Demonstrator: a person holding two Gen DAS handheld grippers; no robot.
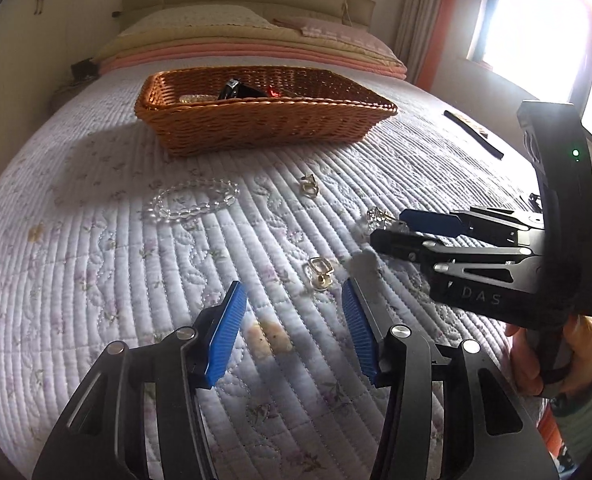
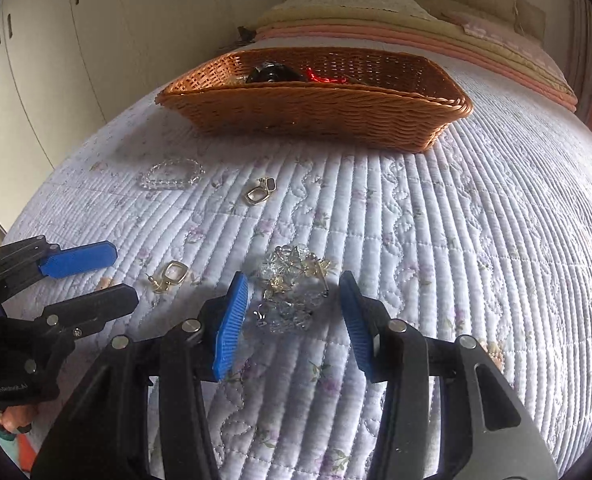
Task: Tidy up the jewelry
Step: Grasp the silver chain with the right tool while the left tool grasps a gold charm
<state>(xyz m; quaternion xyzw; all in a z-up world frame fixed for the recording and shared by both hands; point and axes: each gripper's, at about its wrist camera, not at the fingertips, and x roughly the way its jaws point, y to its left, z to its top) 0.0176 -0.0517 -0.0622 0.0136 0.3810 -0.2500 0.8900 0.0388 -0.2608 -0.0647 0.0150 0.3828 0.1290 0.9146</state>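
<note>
The left gripper (image 1: 293, 292) hovered low over the quilted bedspread (image 1: 95, 280), its blue-padded jaws spread apart and holding nothing. Just ahead of its right pad lay a gold square-framed earring (image 1: 319, 272) on the quilt, not touching either pad. The right gripper (image 2: 293, 284) was likewise spread wide, its jaws standing either side of a clear crystal-and-gold jewelry cluster (image 2: 291, 290) that lay on the quilt between the blue pads (image 2: 231, 320); whether a pad touched the cluster could not be told, but nothing was gripped. In the left wrist view that same gripper (image 1: 388, 226) reached in from the right edge of the bed, turned on its side, with the cluster (image 1: 378, 216) at its tips, held by a hand (image 1: 536, 356) in a green sleeve.

Farther up the bed, toward the pillows (image 1: 199, 20), a second gold earring (image 2: 260, 191) lay on the quilt, and to its left a clear bead bracelet (image 2: 171, 174) lay in a loop. Beyond both sat a brown wicker basket (image 2: 316, 114), holding a black item (image 2: 269, 72) and a red item (image 2: 322, 76), too hidden behind the rim to name. A dark strap-like thing (image 1: 476, 132) lay near the right edge of the bed.
</note>
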